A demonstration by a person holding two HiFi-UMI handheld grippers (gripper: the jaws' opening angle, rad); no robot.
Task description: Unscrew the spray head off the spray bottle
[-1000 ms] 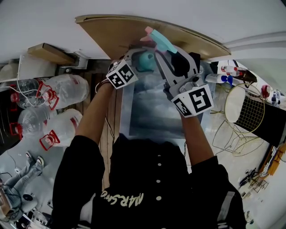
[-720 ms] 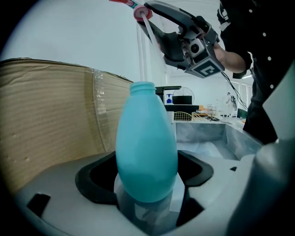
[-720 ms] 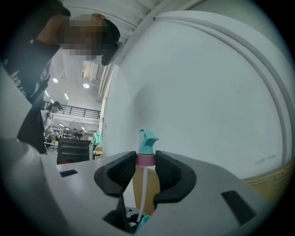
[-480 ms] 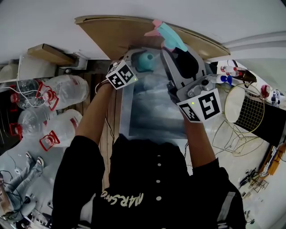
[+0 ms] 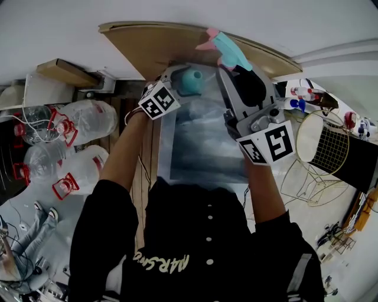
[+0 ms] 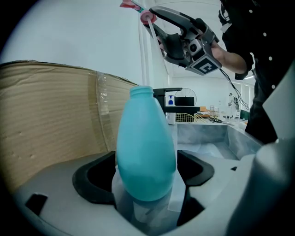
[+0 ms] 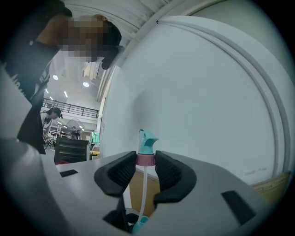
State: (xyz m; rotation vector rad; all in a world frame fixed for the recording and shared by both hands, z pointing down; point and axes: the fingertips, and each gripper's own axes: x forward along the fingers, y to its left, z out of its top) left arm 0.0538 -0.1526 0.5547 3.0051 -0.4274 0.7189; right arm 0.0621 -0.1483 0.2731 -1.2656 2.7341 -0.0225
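Note:
The teal spray bottle [image 6: 145, 147] stands upright with a bare open neck, and my left gripper [image 6: 147, 177] is shut on its lower body. In the head view the bottle [image 5: 191, 80] shows beside the left gripper [image 5: 177, 79]. My right gripper [image 7: 146, 167] is shut on the pink collar of the spray head [image 7: 146, 146]; its white dip tube hangs down between the pads. The spray head [image 5: 227, 48] is held high above and to the right of the bottle, off the neck. From the left gripper view the right gripper [image 6: 156, 27] and spray head [image 6: 138, 7] sit at the top.
A curved cardboard sheet [image 5: 153, 44] stands behind the bottle. A grey table [image 5: 201, 141] lies under my arms. Large water jugs [image 5: 82, 118] sit on the left floor, a wire basket [image 5: 328, 141] and small bottles [image 5: 304, 94] to the right. A white wall is ahead.
My right gripper has lifted the spray head up and a little to the right, away from the bottle. The left gripper and bottle have stayed put.

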